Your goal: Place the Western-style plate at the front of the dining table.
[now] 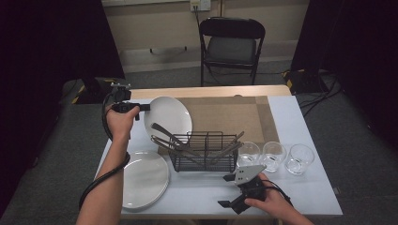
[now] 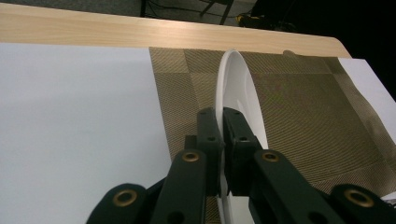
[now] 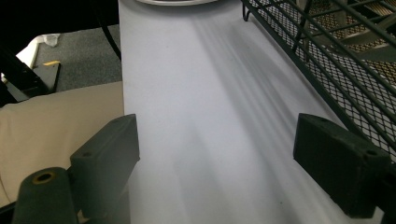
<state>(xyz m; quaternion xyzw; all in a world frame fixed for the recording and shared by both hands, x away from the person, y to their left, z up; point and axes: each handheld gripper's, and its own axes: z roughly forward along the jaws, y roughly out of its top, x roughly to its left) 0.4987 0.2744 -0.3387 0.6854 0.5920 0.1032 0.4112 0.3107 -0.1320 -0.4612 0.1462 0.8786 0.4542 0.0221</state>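
A white plate [image 1: 170, 117] is held tilted above the brown placemat [image 1: 230, 115], and my left gripper [image 1: 146, 107] is shut on its left rim. In the left gripper view the plate [image 2: 236, 88] stands on edge between the two black pads [image 2: 208, 128], which pinch its rim. A stack of white plates [image 1: 145, 178] lies at the front left. My right gripper [image 1: 226, 191] hovers low over the white table near its front edge, in front of the black wire rack [image 1: 204, 152]. Its jaws stand wide apart with nothing between them, over bare table [image 3: 205, 121].
The wire rack [image 3: 336, 51] holds several pieces of cutlery [image 1: 169, 138]. Three clear glasses [image 1: 274, 157] stand in a row to its right. A black folding chair [image 1: 231, 47] is behind the table. The white table [image 1: 300, 117] ends close to my right hand.
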